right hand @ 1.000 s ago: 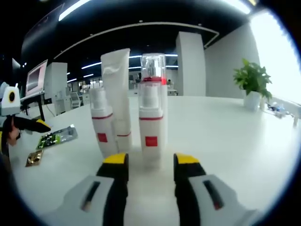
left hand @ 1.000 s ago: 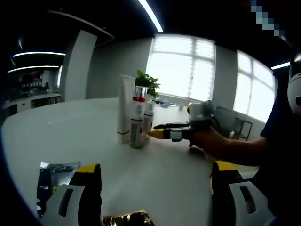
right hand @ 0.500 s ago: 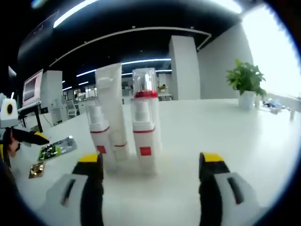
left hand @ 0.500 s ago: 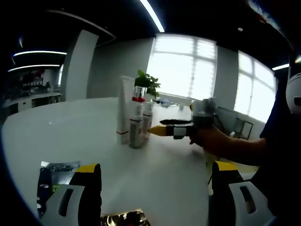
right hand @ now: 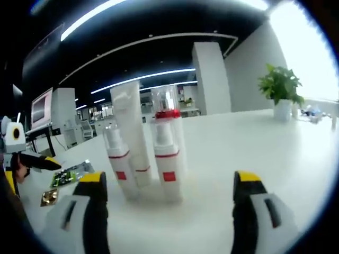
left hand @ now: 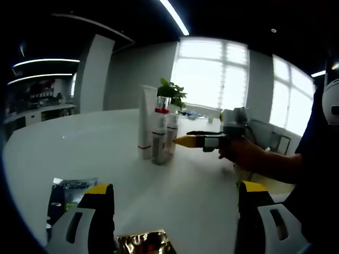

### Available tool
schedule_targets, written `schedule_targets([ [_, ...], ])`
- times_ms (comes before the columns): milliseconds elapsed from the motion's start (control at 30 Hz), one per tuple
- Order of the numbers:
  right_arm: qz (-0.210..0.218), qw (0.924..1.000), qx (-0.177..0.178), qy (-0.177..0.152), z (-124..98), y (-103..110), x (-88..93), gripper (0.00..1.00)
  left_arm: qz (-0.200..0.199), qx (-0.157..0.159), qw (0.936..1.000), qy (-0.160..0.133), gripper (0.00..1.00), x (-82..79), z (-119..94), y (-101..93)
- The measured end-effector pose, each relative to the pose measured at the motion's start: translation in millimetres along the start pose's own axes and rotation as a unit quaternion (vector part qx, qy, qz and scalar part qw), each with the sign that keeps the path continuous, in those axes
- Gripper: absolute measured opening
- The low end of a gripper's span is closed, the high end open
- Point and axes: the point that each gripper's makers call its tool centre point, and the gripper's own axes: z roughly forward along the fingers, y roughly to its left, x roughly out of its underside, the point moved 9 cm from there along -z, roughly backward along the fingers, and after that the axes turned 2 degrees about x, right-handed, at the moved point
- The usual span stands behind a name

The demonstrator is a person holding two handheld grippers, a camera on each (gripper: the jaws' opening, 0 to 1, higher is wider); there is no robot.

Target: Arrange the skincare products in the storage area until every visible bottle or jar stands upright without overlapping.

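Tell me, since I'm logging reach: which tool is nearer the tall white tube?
Right. The right tool faces the tall white tube close up, jaws open; the left tool sits far back across the table.

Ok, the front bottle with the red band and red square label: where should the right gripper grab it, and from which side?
Grip the front bottle low on its straight body, around the red square label, coming level and head-on with the open right gripper. It stands upright with its near face bare, while the tall tube and the other bottle crowd its far-left side.
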Motion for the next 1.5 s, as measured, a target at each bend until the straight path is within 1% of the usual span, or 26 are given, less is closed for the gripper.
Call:
schedule_targets([
  [133,0.003,1.0000,-0.002,0.001,0,-4,-3.0,1.00,-0.003,-0.009,1.0000,-0.003,1.00,1.0,-5,3.5],
  [233,0.000,1.0000,-0.004,0.003,-2,-4,-7.8,1.00,-0.006,-0.014,0.9998,-0.012,1.00,0.9,-9,5.5],
  [467,-0.010,0.9999,-0.007,-0.010,-11,-3,-25.8,0.99,-0.010,-0.023,0.9995,-0.020,1.00,3.4,-14,8.5],
  [600,-0.014,0.9998,-0.013,-0.008,-13,-5,-33.5,0.99,-0.014,-0.025,0.9993,-0.025,1.00,5.4,-14,8.1],
  [700,-0.020,0.9997,-0.011,-0.012,-15,-7,-40.0,0.99,-0.016,-0.025,0.9991,-0.029,1.00,6.8,-15,7.7],
  [933,-0.041,0.9986,-0.012,-0.032,-21,-5,-64.8,0.99,-0.019,-0.032,0.9988,-0.032,1.00,10.1,-19,10.8],
  [1000,-0.051,0.9978,-0.015,-0.039,-23,-3,-74.1,0.99,-0.019,-0.034,0.9987,-0.034,1.00,10.8,-20,11.1],
  [1067,-0.051,0.9975,-0.023,-0.042,-24,1,-83.2,0.99,-0.024,-0.033,0.9984,-0.038,1.00,11.4,-22,11.3],
  [1300,-0.080,0.9936,-0.045,-0.066,-24,21,-116.9,0.97,-0.028,-0.039,0.9980,-0.042,1.00,13.4,-27,12.9],
  [1367,-0.087,0.9927,-0.052,-0.066,-23,26,-122.9,0.97,-0.029,-0.040,0.9978,-0.045,1.00,13.4,-29,13.3],
  [1433,-0.102,0.9904,-0.067,-0.066,-22,34,-131.3,0.95,-0.034,-0.041,0.9972,-0.052,1.00,12.8,-32,13.9],
  [1500,-0.126,0.9872,-0.083,-0.054,-21,41,-138.3,0.91,-0.034,-0.043,0.9969,-0.056,1.00,12.9,-35,14.2],
])
